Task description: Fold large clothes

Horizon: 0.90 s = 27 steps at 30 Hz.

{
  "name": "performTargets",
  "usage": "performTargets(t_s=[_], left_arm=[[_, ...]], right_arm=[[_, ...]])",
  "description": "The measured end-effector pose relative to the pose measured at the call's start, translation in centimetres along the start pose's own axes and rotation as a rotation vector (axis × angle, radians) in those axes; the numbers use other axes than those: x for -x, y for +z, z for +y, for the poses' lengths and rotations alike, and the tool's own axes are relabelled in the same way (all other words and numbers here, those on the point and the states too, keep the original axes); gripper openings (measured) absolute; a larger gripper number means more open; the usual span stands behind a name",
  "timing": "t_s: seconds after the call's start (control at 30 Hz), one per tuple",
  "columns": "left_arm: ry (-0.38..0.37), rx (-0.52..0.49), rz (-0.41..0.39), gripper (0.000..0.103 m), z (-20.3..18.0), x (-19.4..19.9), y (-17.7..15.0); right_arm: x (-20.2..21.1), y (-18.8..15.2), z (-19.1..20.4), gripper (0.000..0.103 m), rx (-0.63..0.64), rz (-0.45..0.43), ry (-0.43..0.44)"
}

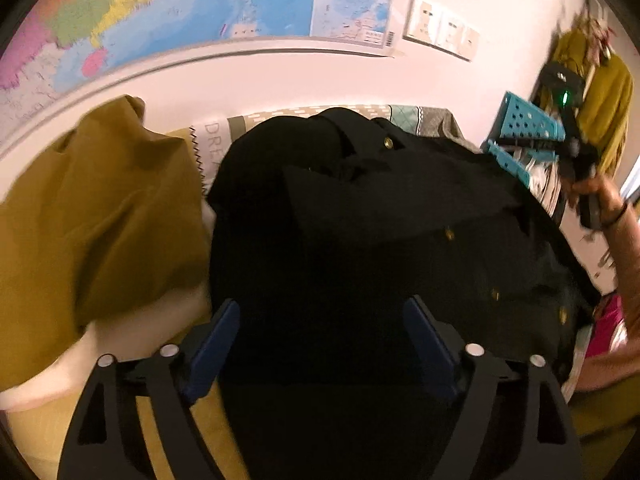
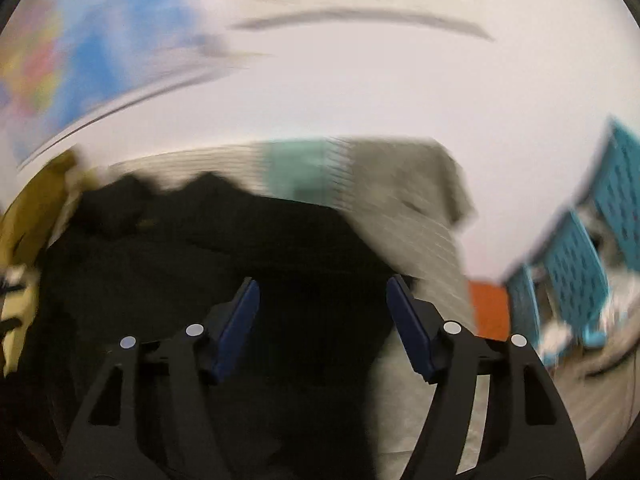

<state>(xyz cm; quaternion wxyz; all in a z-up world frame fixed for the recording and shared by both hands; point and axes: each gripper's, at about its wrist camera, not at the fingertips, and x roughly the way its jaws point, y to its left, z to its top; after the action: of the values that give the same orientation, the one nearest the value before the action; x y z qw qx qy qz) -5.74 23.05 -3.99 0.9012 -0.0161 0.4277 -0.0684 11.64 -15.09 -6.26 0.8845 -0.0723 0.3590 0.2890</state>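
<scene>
Flanking black garment [image 1: 360,240]: mustard cloth [image 1: 92,216].

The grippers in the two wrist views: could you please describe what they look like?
The left gripper and right gripper look alike: black forked finger frames with round silver fasteners and flat dark-blue pads. In the left wrist view, the person's hand on the other gripper's handle wears a thin dark wristband.

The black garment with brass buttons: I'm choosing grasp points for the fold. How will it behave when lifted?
The black garment will probably drape and sag; it lies in soft overlapping folds. Its layers look thick, so it is likely heavyish. One pinched edge would likely drag the rest, so using both the left gripper and right gripper seems wiser.
</scene>
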Motion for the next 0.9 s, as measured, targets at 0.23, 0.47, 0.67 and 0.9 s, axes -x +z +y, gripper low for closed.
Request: performTargets(t_s=[0.23,0.47,0.67,0.9], left_arm=[[0.013,-0.067,0.0,0.09,-1.2,3.2,-5.1],[-0.019,0.044,0.019,0.091,0.7,5.7,-10.0],[0.009,0.019,0.009,0.065,0.8,7.7,-13.3],[0.088,0.177,0.006,0.013,5.6,8.7,-14.4]], right_arm=[[-0.7,-1.8,16.9,0.074,0.421,-0.008,0.297],[-6.3,-2.9,27.0,0.055,0.577,0.055,0.345],[-5.3,-2.9,26.1,0.019,0.545,0.061,0.387],[-4.5,-5.2,25.3,0.059,0.515,0.176,0.376]])
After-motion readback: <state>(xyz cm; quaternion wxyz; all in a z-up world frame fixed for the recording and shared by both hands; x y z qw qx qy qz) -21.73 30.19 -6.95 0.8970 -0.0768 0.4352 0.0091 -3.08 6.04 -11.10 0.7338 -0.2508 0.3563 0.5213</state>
